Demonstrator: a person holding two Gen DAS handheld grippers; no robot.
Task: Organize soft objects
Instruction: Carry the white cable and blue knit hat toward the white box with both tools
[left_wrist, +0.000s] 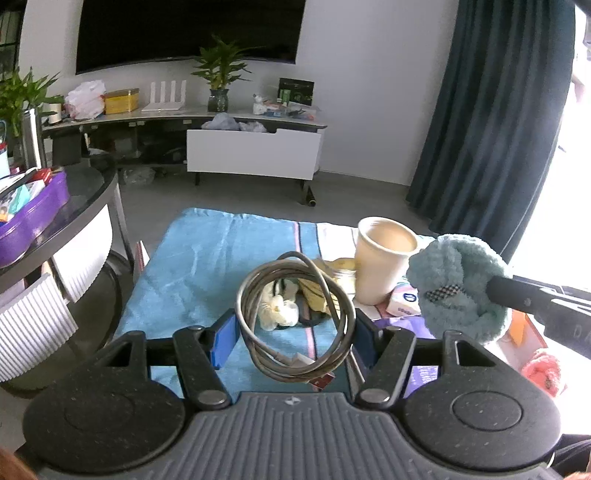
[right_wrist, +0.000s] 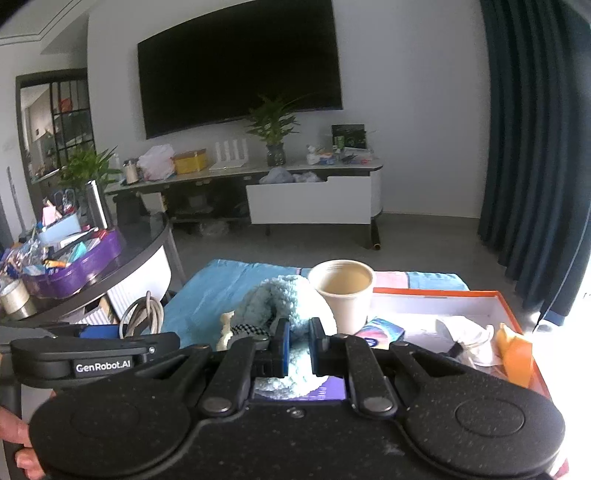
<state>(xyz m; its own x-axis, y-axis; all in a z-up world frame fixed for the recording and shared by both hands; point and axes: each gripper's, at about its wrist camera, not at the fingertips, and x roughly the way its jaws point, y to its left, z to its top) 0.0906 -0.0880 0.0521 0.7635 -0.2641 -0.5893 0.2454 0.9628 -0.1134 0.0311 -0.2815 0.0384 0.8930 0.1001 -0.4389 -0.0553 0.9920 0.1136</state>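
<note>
My left gripper (left_wrist: 293, 334) is shut on a coiled grey cable (left_wrist: 295, 317), which hangs between its blue pads above the blue towel (left_wrist: 207, 266). My right gripper (right_wrist: 298, 347) is shut on a fluffy light-blue knitted piece (right_wrist: 280, 299) with a checked patch; the same fluffy piece (left_wrist: 458, 284) shows at the right in the left wrist view. Below the cable, a small cream plush toy (left_wrist: 279, 308) and a yellow cloth (left_wrist: 316, 293) lie on the towel. A pink knitted item (left_wrist: 545, 371) lies at the far right.
A beige paper cup (left_wrist: 382, 258) stands upright on the towel beside a small printed box (left_wrist: 404, 301). An orange-rimmed white box (right_wrist: 480, 295) holds white cloth and an orange item. A round dark table (left_wrist: 88, 195) with a purple tray stands on the left.
</note>
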